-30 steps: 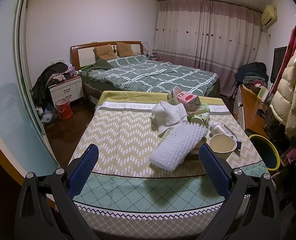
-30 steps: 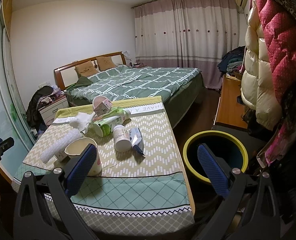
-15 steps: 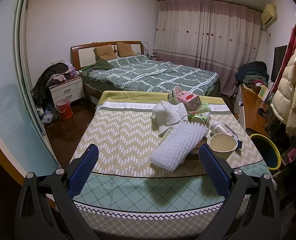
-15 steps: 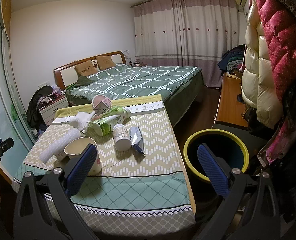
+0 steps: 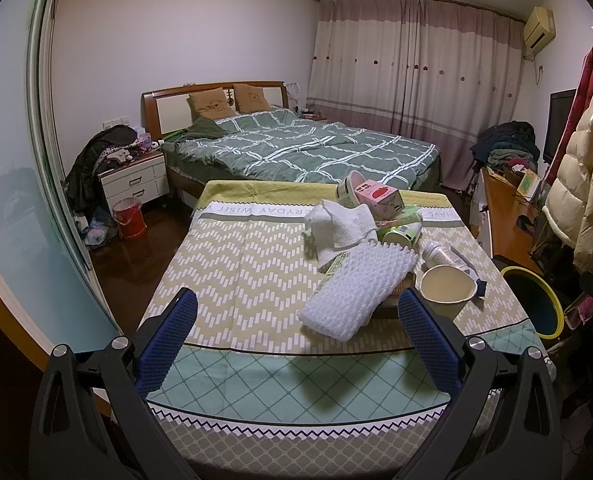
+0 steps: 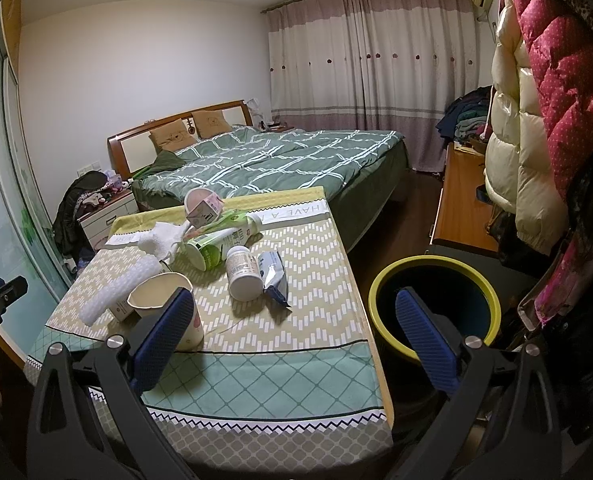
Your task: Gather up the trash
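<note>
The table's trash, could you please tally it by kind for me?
Paper cups, upright or tipped: 3
White bottles or jars lying down: 2
Foam wraps: 1
White towels or tissues: 1
Blue wipes packs: 1
Small cartons: 1
Total: 9

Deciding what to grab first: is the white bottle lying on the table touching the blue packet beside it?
Touching. In the right wrist view the white bottle lies against the blue packet, with no tablecloth showing between them.

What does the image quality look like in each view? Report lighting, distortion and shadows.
Left wrist view: strong fisheye bending, dark vignette corners, dim indoor light, soft shadow under the foam sheet. Right wrist view: same curvature, the bin interior nearly black, the paper cup sharp, coats at the right edge stretched.
</note>
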### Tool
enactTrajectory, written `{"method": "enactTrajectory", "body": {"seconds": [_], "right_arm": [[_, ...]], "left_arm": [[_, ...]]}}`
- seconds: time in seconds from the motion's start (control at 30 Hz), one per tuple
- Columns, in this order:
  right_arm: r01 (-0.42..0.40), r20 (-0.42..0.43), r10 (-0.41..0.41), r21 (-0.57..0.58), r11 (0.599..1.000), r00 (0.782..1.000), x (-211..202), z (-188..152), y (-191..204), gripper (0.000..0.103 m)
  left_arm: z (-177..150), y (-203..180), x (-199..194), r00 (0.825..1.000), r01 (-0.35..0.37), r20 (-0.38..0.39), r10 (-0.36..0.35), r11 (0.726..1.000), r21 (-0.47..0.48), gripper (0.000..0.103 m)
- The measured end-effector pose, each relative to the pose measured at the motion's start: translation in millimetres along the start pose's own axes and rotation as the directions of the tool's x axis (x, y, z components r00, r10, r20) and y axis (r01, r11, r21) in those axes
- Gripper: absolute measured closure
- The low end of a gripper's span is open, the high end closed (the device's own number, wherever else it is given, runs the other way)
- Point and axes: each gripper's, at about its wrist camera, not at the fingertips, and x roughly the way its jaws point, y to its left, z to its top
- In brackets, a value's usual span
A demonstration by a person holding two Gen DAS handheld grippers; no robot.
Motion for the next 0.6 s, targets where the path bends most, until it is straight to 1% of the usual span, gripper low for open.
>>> {"method": "enactTrajectory", "body": {"seconds": [0.6], "right_arm": [[-0.001,-0.002,0.001,0.001,1.000,1.000,0.4,0.5,-0.2,0.006]], "left_arm": [[-0.5,-0.3,0.7,1.000,-0.002,0.000,0.002,1.000,0.003,0.004]]}}
